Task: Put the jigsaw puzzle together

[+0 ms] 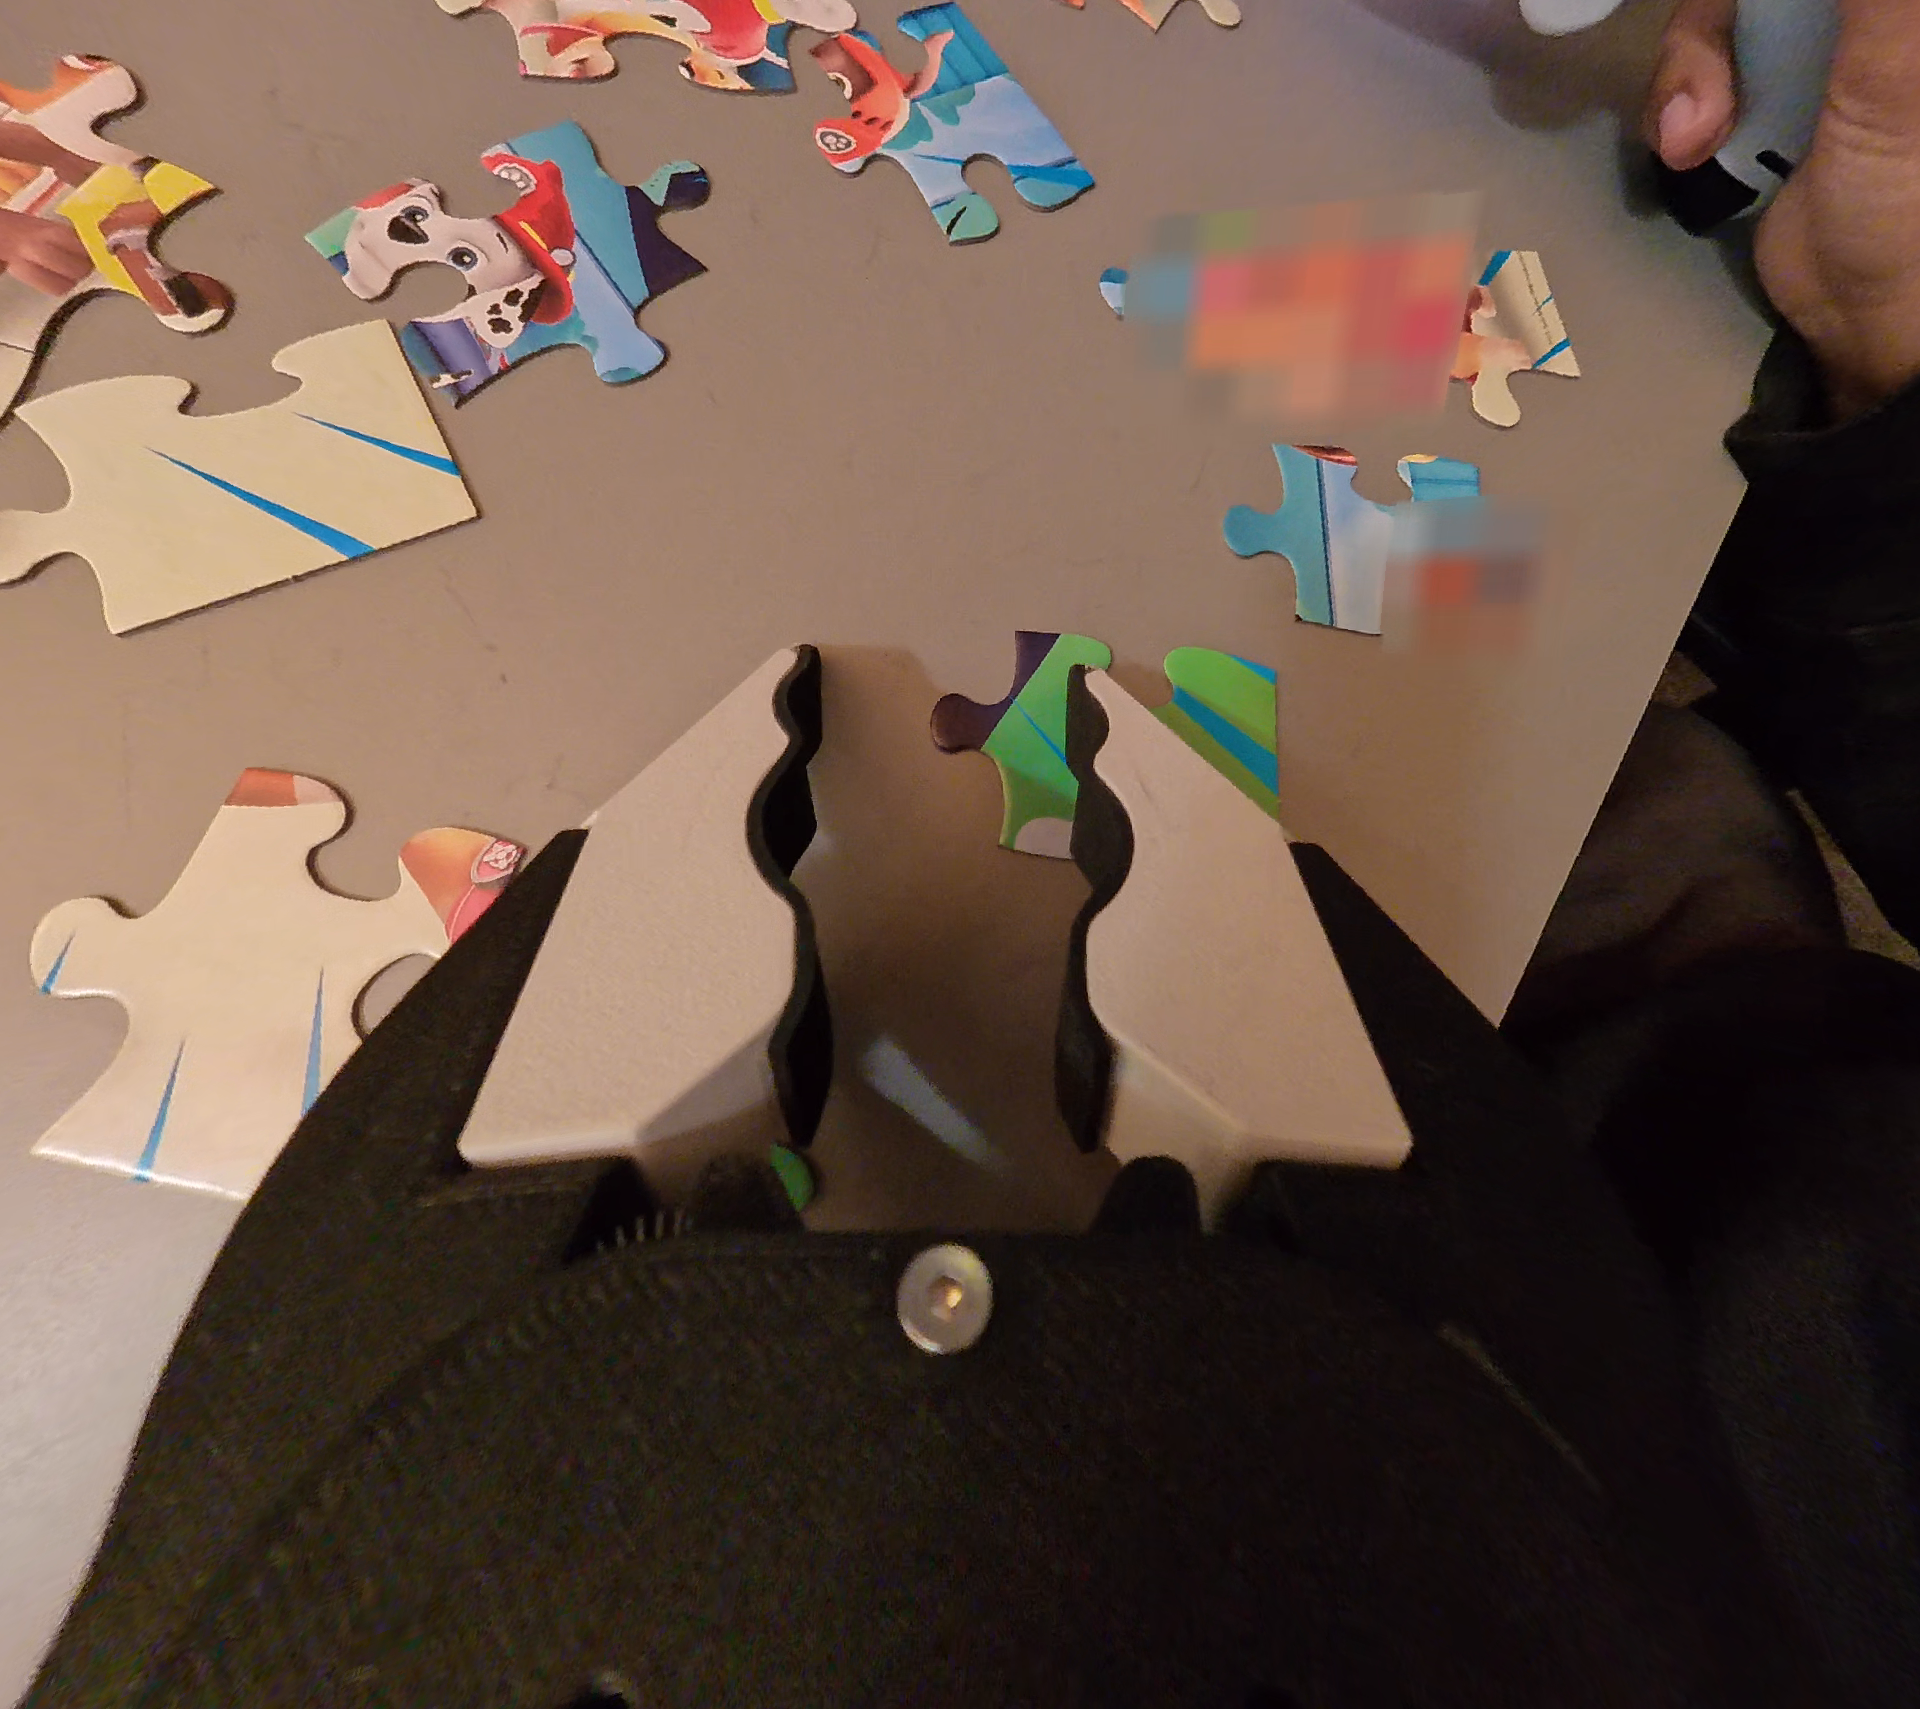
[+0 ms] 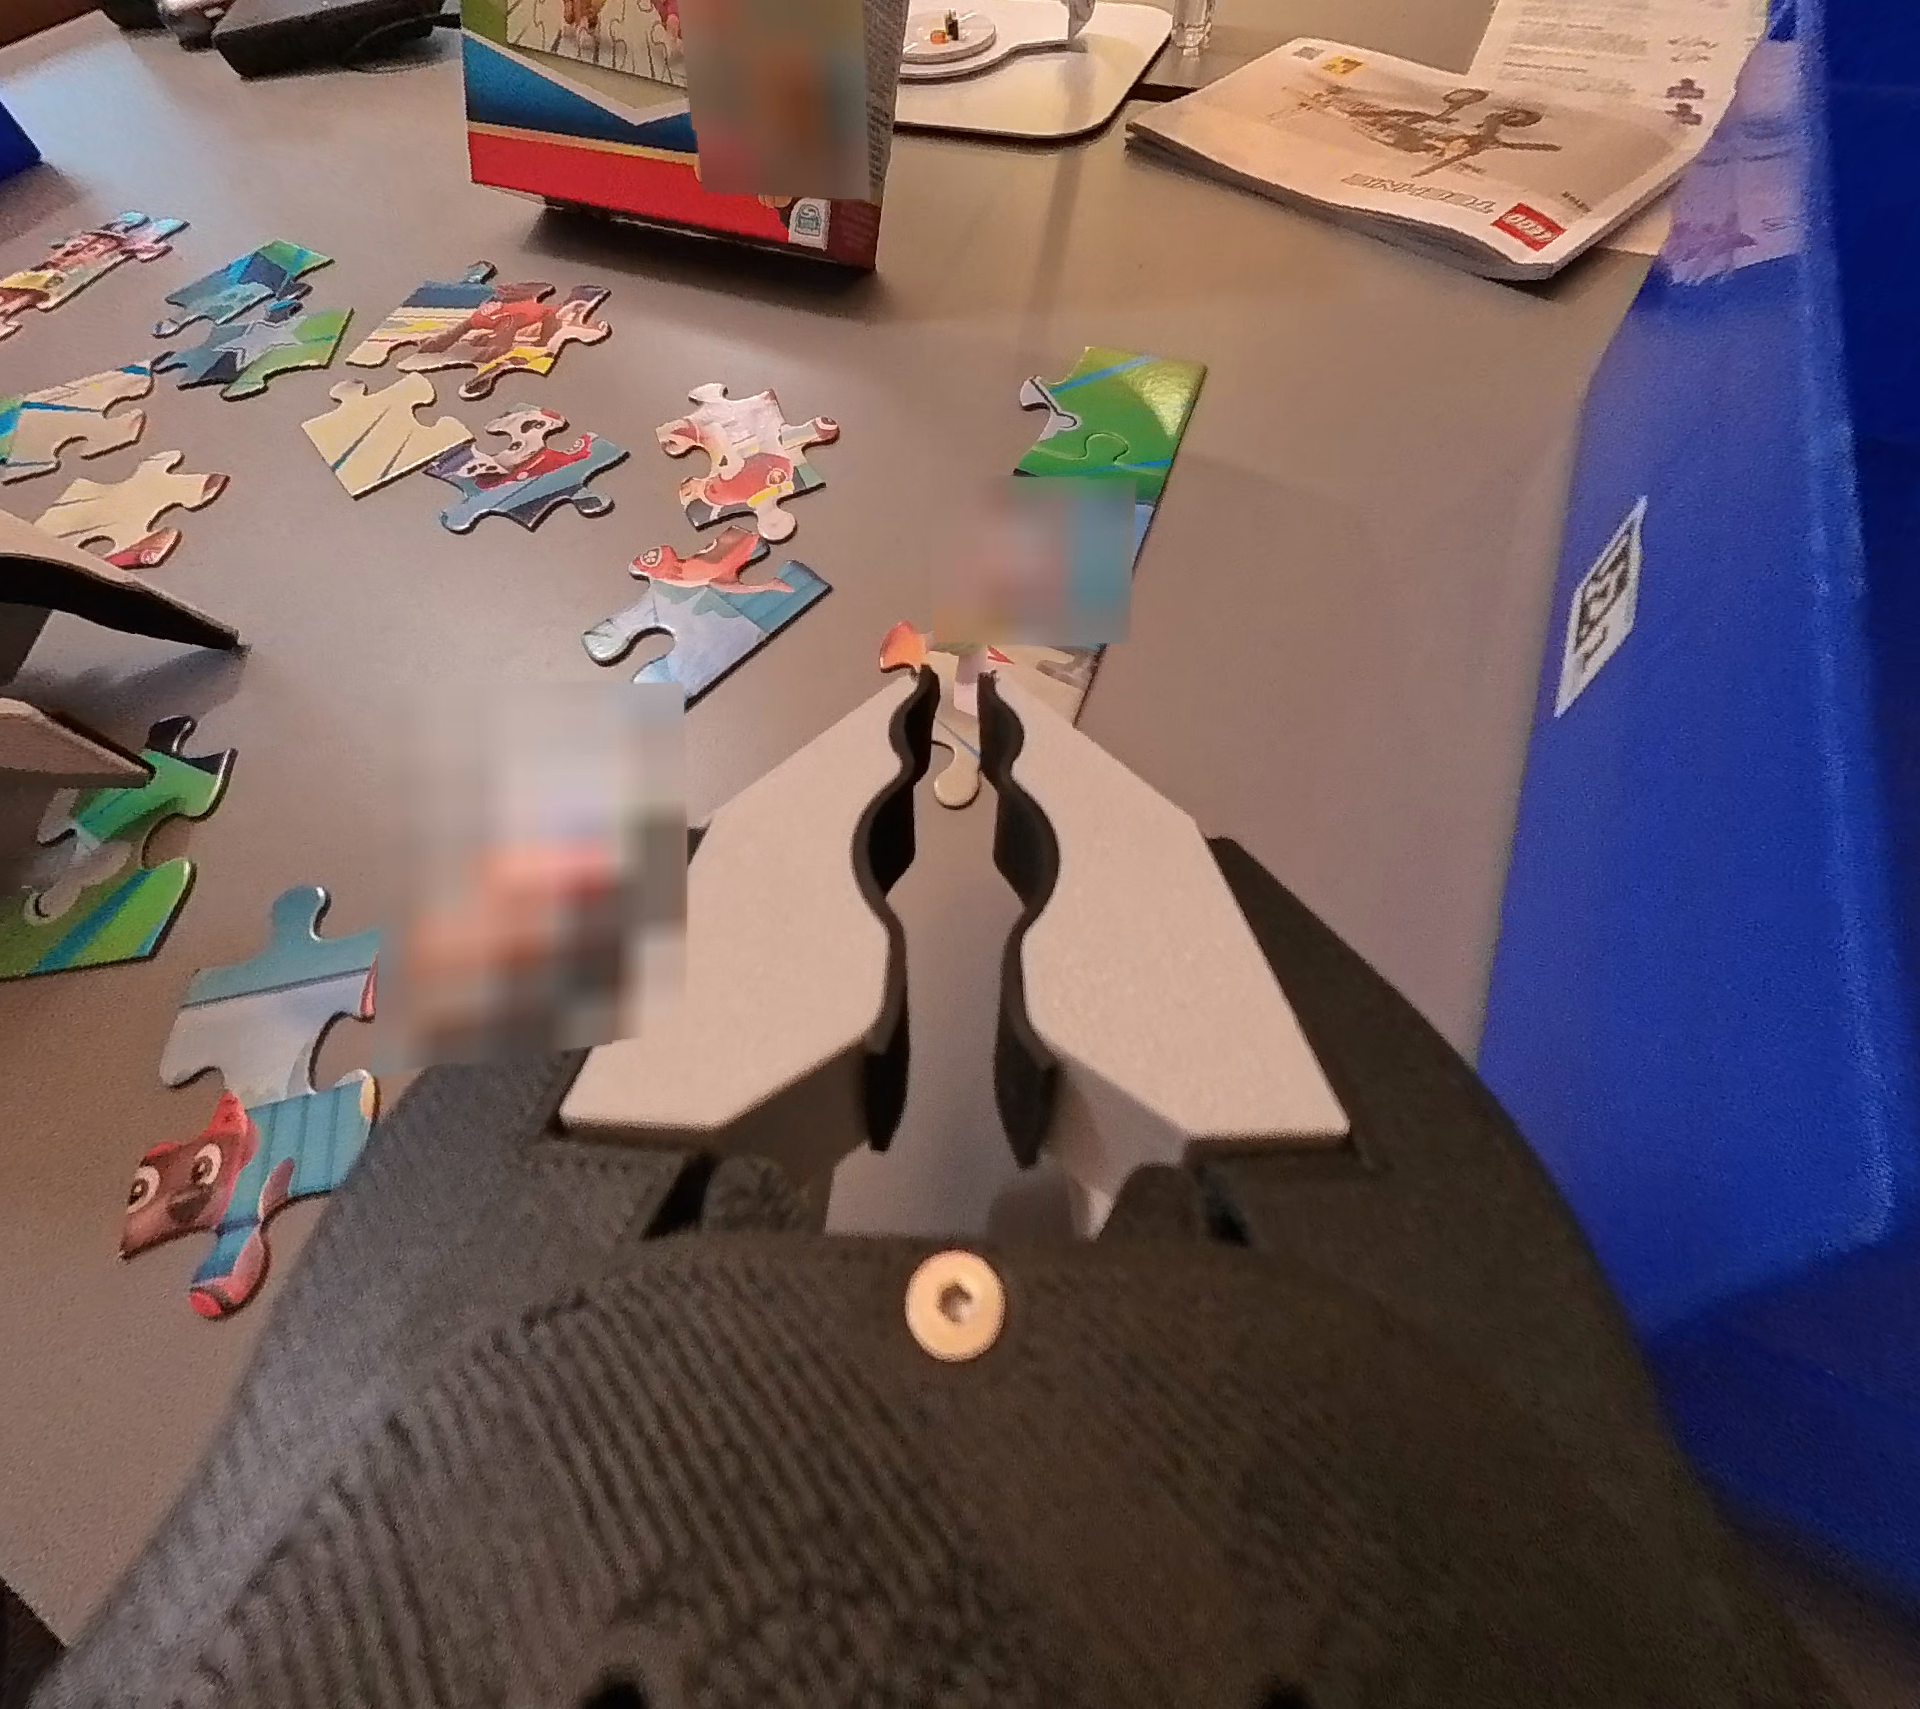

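Smooth grey counter [image 2: 1351,620], blue plastic bin [image 2: 1714,724] at its R edge, upright cardboard puzzle box [image 2: 582,49] behind. Right gripper [image 2: 956,698]: jaws nearly together over the tabbed end of a joined strip of pieces [image 2: 1117,412]; pinching or not, can't tell. Left gripper [image 1: 945,672]: jaws spread, empty, over a flat green puzzle piece [image 1: 1039,745].

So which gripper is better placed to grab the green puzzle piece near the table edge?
Left. The left gripper, open, hangs over the green piece, one finger overlapping it; the right gripper sits farther off, nearly closed, by the blue bin.
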{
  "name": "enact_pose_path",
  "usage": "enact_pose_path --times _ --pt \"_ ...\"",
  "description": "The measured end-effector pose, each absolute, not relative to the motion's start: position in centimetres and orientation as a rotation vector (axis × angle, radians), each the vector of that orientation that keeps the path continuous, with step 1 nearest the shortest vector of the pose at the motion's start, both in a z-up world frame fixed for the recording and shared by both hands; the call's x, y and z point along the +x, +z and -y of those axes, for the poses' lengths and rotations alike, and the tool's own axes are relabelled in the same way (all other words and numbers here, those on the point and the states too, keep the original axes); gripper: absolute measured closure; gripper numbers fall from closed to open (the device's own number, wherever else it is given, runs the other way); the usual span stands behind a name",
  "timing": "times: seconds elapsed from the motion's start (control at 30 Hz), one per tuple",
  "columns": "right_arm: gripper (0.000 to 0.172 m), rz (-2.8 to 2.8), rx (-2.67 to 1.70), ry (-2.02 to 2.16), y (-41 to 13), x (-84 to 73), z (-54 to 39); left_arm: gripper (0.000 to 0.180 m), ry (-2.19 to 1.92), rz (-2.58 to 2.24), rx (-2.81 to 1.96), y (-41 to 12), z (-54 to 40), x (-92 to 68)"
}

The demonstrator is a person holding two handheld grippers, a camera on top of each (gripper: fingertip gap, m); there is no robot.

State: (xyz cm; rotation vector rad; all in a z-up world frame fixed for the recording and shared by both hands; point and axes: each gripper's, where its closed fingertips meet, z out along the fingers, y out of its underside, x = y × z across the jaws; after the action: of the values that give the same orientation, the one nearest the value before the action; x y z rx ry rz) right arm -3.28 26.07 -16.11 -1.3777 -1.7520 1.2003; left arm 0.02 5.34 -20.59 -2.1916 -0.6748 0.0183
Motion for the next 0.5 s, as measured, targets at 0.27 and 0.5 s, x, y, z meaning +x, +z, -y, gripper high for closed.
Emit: enact_pose_path --times 0.27,0.5 --pt "0.165 1.755 -1.379 1.198 -16.15 -3.28 -26.05 0.135 0.004 0.679 -2.185 -20.56 -5.32 0.03" --pt "0.165 1.764 -1.381 1.193 -16.27 -3.31 -25.99 0.135 0.006 0.679 -2.186 -20.55 -5.31 0.02"
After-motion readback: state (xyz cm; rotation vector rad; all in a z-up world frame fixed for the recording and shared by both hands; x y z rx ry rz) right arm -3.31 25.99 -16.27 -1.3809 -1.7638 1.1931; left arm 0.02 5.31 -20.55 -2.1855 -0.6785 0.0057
